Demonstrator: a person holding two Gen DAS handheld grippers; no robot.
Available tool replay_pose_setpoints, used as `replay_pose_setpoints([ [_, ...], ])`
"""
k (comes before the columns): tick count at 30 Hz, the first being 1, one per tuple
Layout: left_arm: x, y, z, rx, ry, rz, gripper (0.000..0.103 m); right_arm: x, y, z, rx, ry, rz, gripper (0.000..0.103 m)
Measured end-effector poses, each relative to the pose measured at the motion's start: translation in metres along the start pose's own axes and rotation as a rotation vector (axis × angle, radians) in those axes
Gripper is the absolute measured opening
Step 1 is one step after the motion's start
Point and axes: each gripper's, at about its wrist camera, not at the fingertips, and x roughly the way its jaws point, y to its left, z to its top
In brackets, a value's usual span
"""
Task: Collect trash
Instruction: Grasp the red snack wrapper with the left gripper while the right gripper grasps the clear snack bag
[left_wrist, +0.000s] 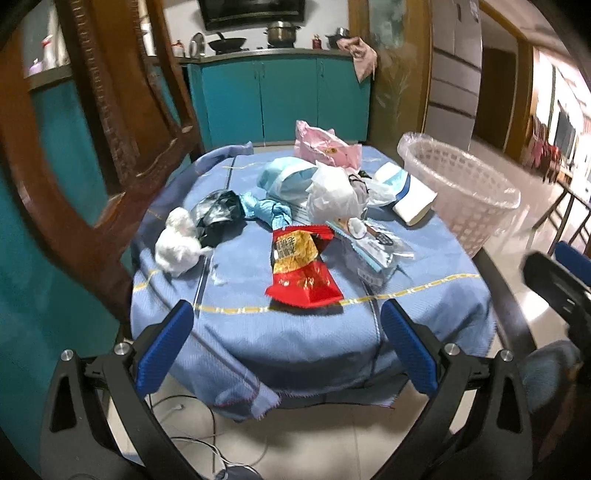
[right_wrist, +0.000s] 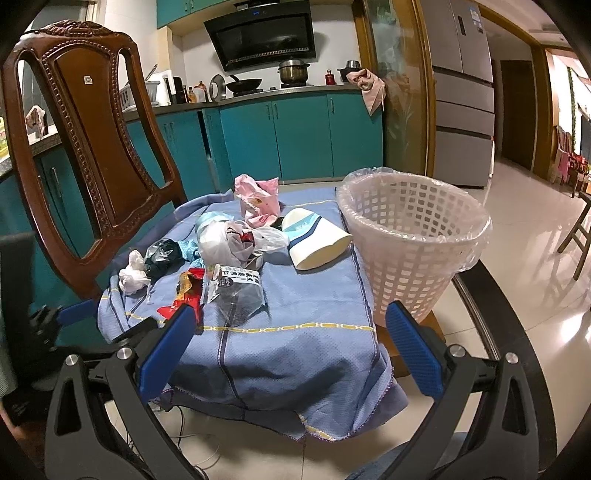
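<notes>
Your left gripper (left_wrist: 286, 345) and right gripper (right_wrist: 290, 349) hold ribbed blue jaws wide apart, empty. Crumpled glossy red wrapper (left_wrist: 301, 267) lies on woven blue cloth (left_wrist: 295, 339); lined lattice basket (right_wrist: 413, 236) beside.

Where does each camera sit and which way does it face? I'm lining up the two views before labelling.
Left wrist: on the left gripper, before the blue-clothed table, facing the red snack wrapper; its blue fingers show, the right gripper at the right edge.
Right wrist: on the right gripper, further right, nearer the white lined plastic basket; own fingers show.
Shared: table, wrapper, basket, carved wooden chair.
</notes>
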Motion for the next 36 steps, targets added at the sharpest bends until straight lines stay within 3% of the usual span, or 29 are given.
replay_pose_setpoints([
  [6, 0.048, 0.005, 0.022, -0.037, 0.109, -0.015, 0.088, 0.003, -0.002, 0.0, 0.008, 0.013, 0.019, 0.1],
  [13, 0.096, -0.005, 0.033, 0.028, 0.203, -0.033, 0.066, 0.01, -0.004, 0.001, 0.01, 0.033, 0.018, 0.1],
  [14, 0.102, -0.005, 0.032, 0.032, 0.225, -0.039, 0.058, 0.012, -0.003, 0.001, 0.005, 0.039, 0.018, 0.1],
  [15, 0.104, -0.005, 0.031, 0.03, 0.238, -0.048, 0.056, 0.015, -0.002, 0.002, -0.001, 0.045, 0.018, 0.1],
  [17, 0.1, -0.001, 0.032, 0.014, 0.221, -0.066, 0.042, 0.024, 0.0, 0.003, -0.017, 0.066, 0.027, 0.1],
  [19, 0.091, 0.005, 0.034, -0.007, 0.188, -0.073, 0.036, 0.035, 0.004, 0.004, -0.035, 0.095, 0.039, 0.1],
  [20, 0.082, 0.01, 0.035, -0.021, 0.155, -0.069, 0.019, 0.041, 0.007, 0.004, -0.044, 0.109, 0.047, 0.1],
  [21, 0.076, 0.014, 0.035, -0.028, 0.138, -0.067, 0.009, 0.048, 0.01, 0.005, -0.054, 0.12, 0.058, 0.1],
  [28, 0.028, 0.035, 0.042, -0.065, -0.042, -0.049, 0.006, 0.1, 0.036, 0.011, -0.076, 0.248, 0.141, 0.1],
  [32, 0.021, 0.042, 0.044, -0.096, -0.059, -0.085, 0.004, 0.125, 0.056, 0.019, -0.141, 0.245, 0.113, 0.1],
  [35, 0.019, 0.04, 0.047, -0.093, -0.064, -0.101, 0.004, 0.15, 0.063, 0.019, -0.158, 0.295, 0.108, 0.1],
  [36, 0.017, 0.04, 0.047, -0.093, -0.063, -0.11, 0.004, 0.155, 0.064, 0.018, -0.165, 0.311, 0.105, 0.088],
])
